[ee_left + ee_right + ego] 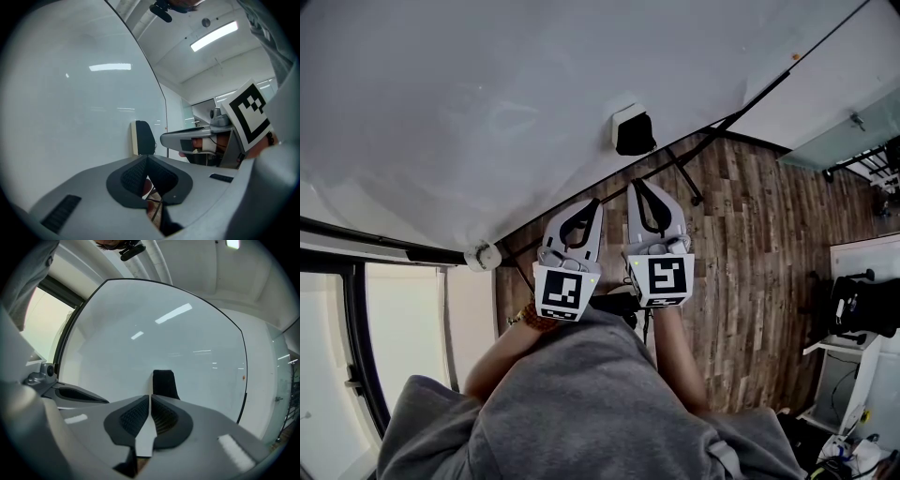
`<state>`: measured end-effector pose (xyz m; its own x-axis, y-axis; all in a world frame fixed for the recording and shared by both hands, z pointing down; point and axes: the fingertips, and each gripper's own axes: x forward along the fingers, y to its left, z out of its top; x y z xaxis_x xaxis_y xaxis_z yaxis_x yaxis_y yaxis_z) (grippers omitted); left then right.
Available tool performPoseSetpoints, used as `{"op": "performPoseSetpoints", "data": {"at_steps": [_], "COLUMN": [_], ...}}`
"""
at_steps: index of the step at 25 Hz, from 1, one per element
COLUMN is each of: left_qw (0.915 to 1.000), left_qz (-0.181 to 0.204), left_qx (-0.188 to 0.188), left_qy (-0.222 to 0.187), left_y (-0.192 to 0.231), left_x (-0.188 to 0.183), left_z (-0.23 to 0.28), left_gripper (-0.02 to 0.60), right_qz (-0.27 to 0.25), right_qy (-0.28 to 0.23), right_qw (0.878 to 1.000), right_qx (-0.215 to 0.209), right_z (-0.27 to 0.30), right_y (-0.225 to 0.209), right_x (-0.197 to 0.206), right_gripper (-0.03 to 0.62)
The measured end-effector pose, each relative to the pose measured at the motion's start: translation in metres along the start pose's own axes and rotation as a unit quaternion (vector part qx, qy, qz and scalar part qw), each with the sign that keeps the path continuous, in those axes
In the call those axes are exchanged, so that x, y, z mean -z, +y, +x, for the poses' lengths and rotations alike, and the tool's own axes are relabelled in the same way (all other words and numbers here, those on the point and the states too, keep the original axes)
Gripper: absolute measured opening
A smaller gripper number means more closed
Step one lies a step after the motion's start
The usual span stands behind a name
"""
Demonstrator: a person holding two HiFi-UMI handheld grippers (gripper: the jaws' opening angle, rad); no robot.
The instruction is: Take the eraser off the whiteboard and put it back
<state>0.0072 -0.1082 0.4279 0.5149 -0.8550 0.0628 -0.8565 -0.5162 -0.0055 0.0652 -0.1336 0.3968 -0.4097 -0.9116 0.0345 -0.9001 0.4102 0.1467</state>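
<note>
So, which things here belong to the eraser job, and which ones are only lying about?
For the job: eraser, whiteboard, left hand-held gripper, right hand-held gripper (both shut, empty).
Only lying about: wooden floor, stand leg, window.

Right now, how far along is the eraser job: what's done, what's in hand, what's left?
Done: nothing that can be confirmed. The eraser sits on the whiteboard; whether it has already come off once is not shown. In hand: nothing. The left gripper and right gripper both have jaws shut and empty, short of the eraser. Left: as it looks, the whole take-off and return.
</note>
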Motion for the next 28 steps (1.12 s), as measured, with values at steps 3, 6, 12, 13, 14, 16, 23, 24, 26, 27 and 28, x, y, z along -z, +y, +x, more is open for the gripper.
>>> {"op": "performPoseSetpoints", "data": {"at_steps": [3, 6, 12, 13, 14, 16, 23, 24, 26, 27, 28], "left_qw": [1.0000, 1.0000, 0.9999, 0.9999, 0.9999, 0.9998, 0.9998, 0.9998, 0.9998, 0.9997, 0.9997], "left_qz": [-0.001, -0.001, -0.007, -0.008, -0.009, -0.012, -0.013, -0.013, -0.013, -0.013, -0.013], "left_qx": [-0.001, -0.004, -0.011, -0.011, -0.012, -0.014, -0.015, -0.015, -0.016, -0.017, -0.018], "left_qy": [-0.001, -0.002, -0.005, -0.006, -0.007, -0.007, -0.008, -0.008, -0.008, -0.008, -0.009], "left_y": [0.000, 0.001, 0.004, 0.005, 0.005, 0.006, 0.008, 0.009, 0.010, 0.010, 0.011], "left_x": [-0.001, 0.000, -0.004, -0.004, -0.005, -0.004, -0.004, -0.004, -0.004, -0.004, -0.005], "left_z": [0.000, 0.001, 0.000, 0.001, 0.001, 0.001, 0.003, 0.003, 0.004, 0.004, 0.004], "left_gripper": [0.006, 0.006, 0.006, 0.006, 0.006, 0.006, 0.006, 0.006, 0.006, 0.006, 0.006], "right_qz": [0.001, 0.001, 0.004, 0.005, 0.005, 0.005, 0.000, 0.001, 0.004, 0.005, 0.004], "right_qy": [-0.002, -0.002, -0.001, -0.002, -0.003, -0.004, -0.002, -0.004, -0.008, -0.010, -0.011], "right_qw": [1.000, 1.000, 1.000, 1.000, 1.000, 1.000, 1.000, 1.000, 0.999, 0.999, 0.999], "right_qx": [-0.003, -0.008, -0.017, -0.019, -0.021, -0.025, -0.027, -0.030, -0.041, -0.047, -0.051], "right_z": [0.000, 0.001, 0.002, 0.003, 0.003, 0.004, 0.005, 0.005, 0.005, 0.005, 0.006], "right_y": [0.001, 0.002, 0.006, 0.007, 0.008, 0.010, 0.011, 0.012, 0.015, 0.017, 0.019], "right_x": [-0.001, 0.000, -0.001, -0.003, -0.004, -0.005, -0.004, -0.005, -0.006, -0.006, -0.007], "right_gripper": [0.019, 0.012, 0.012, 0.012, 0.012, 0.012, 0.012, 0.012, 0.012, 0.012, 0.012]}}
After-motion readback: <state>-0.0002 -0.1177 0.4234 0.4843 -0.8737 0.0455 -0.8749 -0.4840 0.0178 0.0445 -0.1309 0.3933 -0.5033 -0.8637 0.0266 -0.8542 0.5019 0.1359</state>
